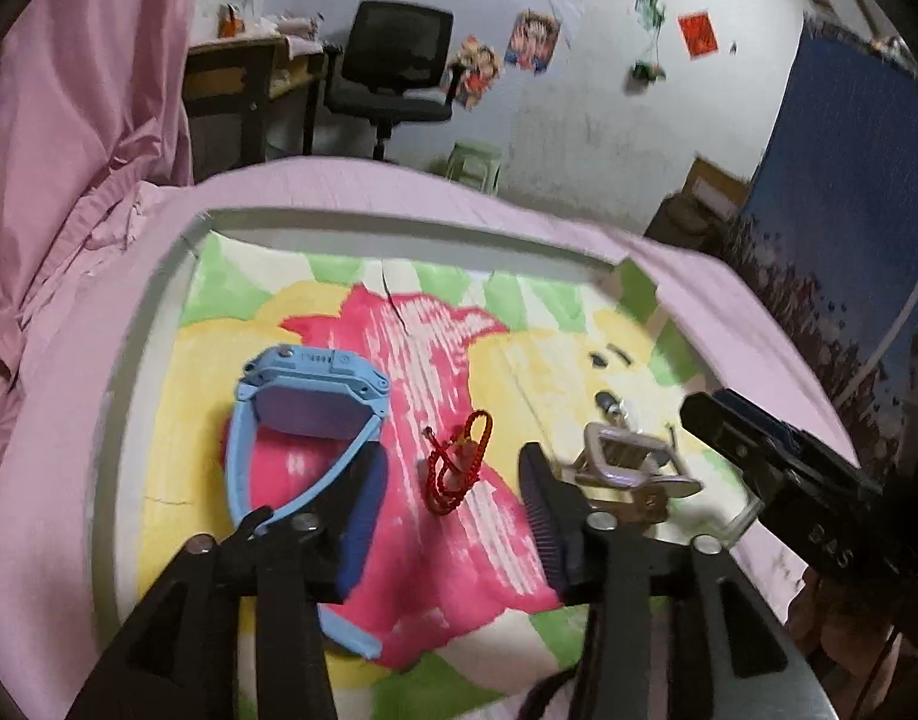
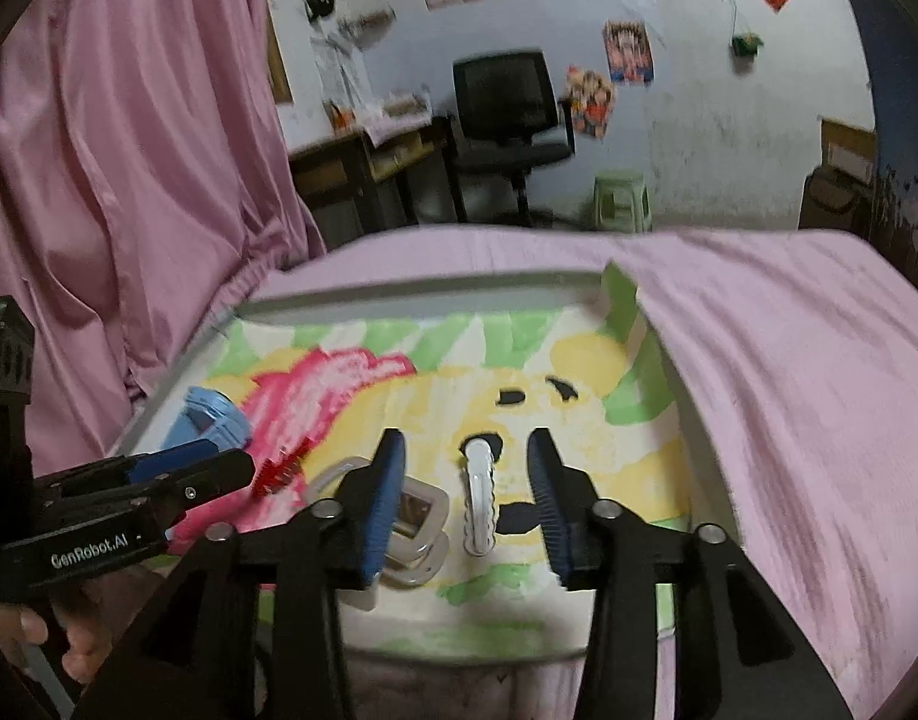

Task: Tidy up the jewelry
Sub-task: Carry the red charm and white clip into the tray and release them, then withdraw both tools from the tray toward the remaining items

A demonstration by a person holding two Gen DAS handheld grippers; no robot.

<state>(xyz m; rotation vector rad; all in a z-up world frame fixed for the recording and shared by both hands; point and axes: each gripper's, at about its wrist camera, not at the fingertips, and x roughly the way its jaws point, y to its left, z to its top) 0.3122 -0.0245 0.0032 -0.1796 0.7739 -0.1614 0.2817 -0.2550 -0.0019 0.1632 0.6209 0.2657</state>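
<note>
Pink bedding surrounds a cartoon-printed tray [image 1: 159,312]. Left gripper [image 1: 453,498] gapes over a red cord bracelet [image 1: 456,468]; right gripper [image 2: 466,486] gapes around a white, possibly beaded, bangle [image 2: 480,498]. Nothing appears sorted yet.

Between the left gripper's [image 1: 453,516] spread fingers lies the red cord bracelet [image 1: 457,461] — blue watch [image 1: 306,414] crowding its left finger, silver watch [image 1: 630,468] its right; beyond, bare tray [image 1: 159,324].
</note>
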